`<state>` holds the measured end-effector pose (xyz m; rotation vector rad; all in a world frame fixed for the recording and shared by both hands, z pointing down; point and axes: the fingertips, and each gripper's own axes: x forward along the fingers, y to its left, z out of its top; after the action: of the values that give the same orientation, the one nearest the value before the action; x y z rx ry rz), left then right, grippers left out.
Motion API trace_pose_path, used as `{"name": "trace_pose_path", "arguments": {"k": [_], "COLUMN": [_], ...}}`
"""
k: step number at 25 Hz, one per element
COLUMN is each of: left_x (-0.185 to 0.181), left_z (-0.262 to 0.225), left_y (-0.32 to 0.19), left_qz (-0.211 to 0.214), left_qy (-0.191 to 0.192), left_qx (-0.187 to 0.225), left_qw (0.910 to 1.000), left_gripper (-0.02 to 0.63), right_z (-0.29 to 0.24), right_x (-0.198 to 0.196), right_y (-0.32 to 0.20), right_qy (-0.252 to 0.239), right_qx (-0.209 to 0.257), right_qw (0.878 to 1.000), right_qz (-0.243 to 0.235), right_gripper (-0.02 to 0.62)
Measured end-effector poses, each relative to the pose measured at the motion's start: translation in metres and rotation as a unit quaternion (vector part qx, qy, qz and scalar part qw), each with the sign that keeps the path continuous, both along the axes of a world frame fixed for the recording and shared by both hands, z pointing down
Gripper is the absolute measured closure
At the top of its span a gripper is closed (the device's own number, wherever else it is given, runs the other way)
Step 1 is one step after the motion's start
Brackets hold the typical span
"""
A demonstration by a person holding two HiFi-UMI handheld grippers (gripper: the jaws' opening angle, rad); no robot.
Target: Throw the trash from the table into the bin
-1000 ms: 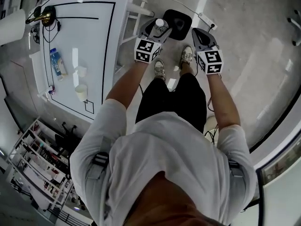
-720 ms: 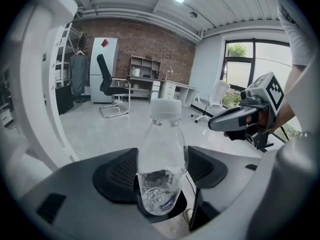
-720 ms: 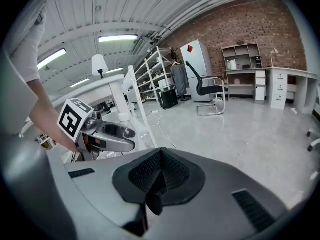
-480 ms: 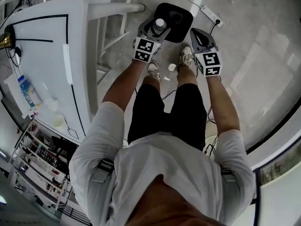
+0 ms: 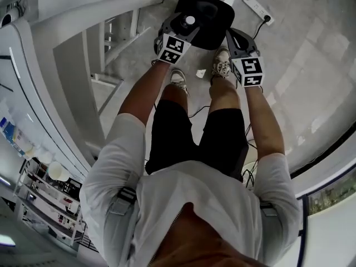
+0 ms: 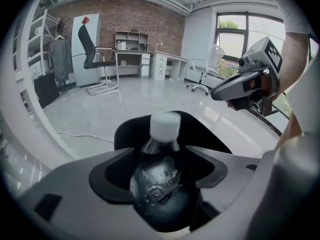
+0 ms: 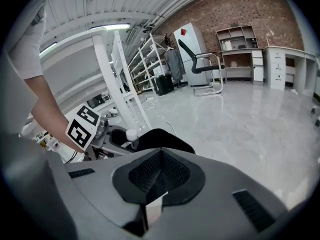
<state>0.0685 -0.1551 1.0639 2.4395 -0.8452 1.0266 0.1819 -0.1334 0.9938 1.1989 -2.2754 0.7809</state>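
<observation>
Bottle (image 6: pixel 159 176) lengthwise, cap (image 6: pixel 165 125) toward bin (image 6: pixel 199 134)

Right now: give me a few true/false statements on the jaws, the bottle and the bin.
1. The left gripper has a clear bottle with a white cap between its jaws. True.
2. The bottle lies at the bottom of the bin. False: the left jaws hold it, and in the head view it overlaps the bin's opening.
3. The right gripper has its jaws wide apart. False: they are together.
4. The bin is black and stands on the floor in front of the person's shoes. True.
5. The bin stands on the white table. False: it is on the floor.
</observation>
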Motion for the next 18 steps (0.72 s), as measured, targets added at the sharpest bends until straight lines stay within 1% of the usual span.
{"name": "trace_pose_path", "arguments": {"k": [5, 9, 13, 18], "left_x": [-0.003, -0.004, -0.003, -0.005], "left_z": [0.012, -0.004, -0.052, -0.139], "left_y": [0.010, 0.006, 0.000, -0.009], "left_qz": [0.000, -0.018, -0.038, -0.064], "left_qy": [-0.003, 0.001, 0.017, 0.046], "left_qx": [-0.010, -0.006, 0.002, 0.030], "left_qw": [0.9999, 0.9998, 0.9991, 0.9964], "left_gripper": [0.296, 0.296, 0.298, 0.298], "right_z": [0.002, -0.007, -0.040, -0.110], "right_x": [0.002, 0.005, 0.004, -0.007], "right_y": [0.005, 0.005, 0.001, -0.004], "right_qy": [-0.001, 0.002, 0.001, -0.003], "right_qx": [-0.007, -0.009, -0.006, 0.011], "right_qw": [1.000, 1.000, 1.000, 1.000], "right_qz": [0.003, 0.004, 0.005, -0.002], "right_gripper": [0.603, 0.603, 0.603, 0.603]}}
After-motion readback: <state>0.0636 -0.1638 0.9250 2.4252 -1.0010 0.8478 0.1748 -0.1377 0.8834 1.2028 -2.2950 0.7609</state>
